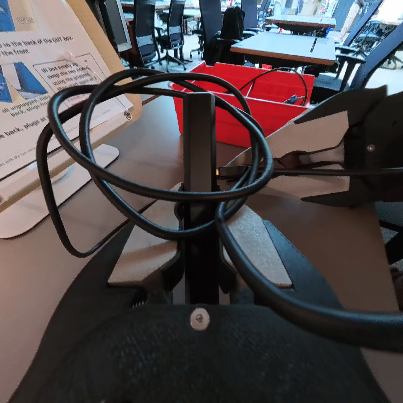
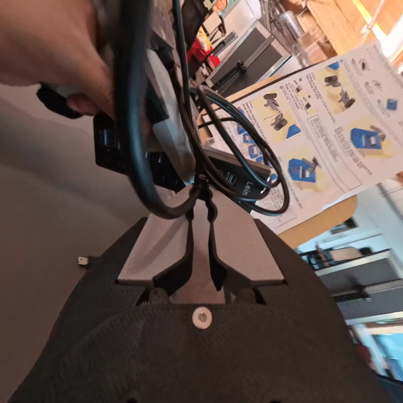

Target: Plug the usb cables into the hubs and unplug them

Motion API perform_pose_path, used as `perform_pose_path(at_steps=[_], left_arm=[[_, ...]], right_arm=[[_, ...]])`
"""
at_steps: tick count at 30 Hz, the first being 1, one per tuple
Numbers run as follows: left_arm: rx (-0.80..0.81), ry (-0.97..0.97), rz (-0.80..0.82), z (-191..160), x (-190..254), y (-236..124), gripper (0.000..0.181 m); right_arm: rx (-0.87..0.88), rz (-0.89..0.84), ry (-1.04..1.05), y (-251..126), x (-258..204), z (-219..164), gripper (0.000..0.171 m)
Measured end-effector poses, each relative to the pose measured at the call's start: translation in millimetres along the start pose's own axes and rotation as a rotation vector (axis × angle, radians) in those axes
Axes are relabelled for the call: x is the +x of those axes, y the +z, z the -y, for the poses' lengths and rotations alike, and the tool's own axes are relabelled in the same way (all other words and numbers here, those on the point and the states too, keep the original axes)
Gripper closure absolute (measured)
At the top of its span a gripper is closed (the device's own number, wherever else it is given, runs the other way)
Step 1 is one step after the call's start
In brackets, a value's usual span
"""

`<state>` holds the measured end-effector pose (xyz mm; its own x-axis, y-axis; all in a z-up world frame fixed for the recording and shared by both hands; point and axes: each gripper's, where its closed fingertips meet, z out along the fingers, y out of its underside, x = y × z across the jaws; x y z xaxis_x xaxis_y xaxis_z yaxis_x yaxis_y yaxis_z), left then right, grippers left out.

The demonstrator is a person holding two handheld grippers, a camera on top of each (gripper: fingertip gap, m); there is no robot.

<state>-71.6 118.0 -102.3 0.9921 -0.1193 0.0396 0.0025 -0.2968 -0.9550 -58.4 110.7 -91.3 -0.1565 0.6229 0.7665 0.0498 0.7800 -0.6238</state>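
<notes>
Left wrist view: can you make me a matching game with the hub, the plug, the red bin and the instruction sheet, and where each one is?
Things:
1. USB hub
2. USB plug
3. red bin
4. instruction sheet

Places:
A. far side of the desk
B. standing at the left
C. upright between the left gripper's fingers
D. at the hub's right side

Pairs: 1-C, 2-D, 3-A, 4-B

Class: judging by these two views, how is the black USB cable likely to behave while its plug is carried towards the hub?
Probably floppy: the black USB cable hangs in loose loops around the hub. It may well snag, since one loop crosses the left gripper. The plug, pinched by the right gripper, looks stiff enough to be aimed.
</notes>
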Motion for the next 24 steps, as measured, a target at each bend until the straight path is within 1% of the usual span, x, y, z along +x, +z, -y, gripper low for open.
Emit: perform_pose_path(at_steps=[1,3,6,8,15,17,24], left_arm=[[-0.009,-0.011,0.009,-2.1,-0.3,0.7,0.153],[-0.007,-0.050,0.003,-5.0,1.8,3.1,0.157],[0.026,-0.111,-0.046,-1.3,6.0,4.1,0.157],[0.021,-0.134,-0.067,-2.7,8.8,6.1,0.157],[0.015,-0.173,-0.097,-6.9,13.1,11.1,0.154],[0.009,-0.169,-0.085,-7.8,12.3,10.5,0.157],[-0.012,-0.162,-0.021,-13.5,3.5,12.3,0.155]], right_arm=[[0.002,0.015,0.040,0.6,-1.7,-1.1,0.166],[0.017,0.011,0.058,-0.5,-1.5,-1.2,0.166],[0.080,-0.038,0.045,-3.0,4.0,6.3,0.166],[0.101,-0.040,0.052,-2.9,4.3,10.0,0.165],[0.108,-0.035,0.082,0.8,3.6,8.0,0.166],[0.119,-0.039,0.085,1.9,3.1,7.6,0.166],[0.074,-0.030,0.144,10.5,1.2,2.8,0.166]])
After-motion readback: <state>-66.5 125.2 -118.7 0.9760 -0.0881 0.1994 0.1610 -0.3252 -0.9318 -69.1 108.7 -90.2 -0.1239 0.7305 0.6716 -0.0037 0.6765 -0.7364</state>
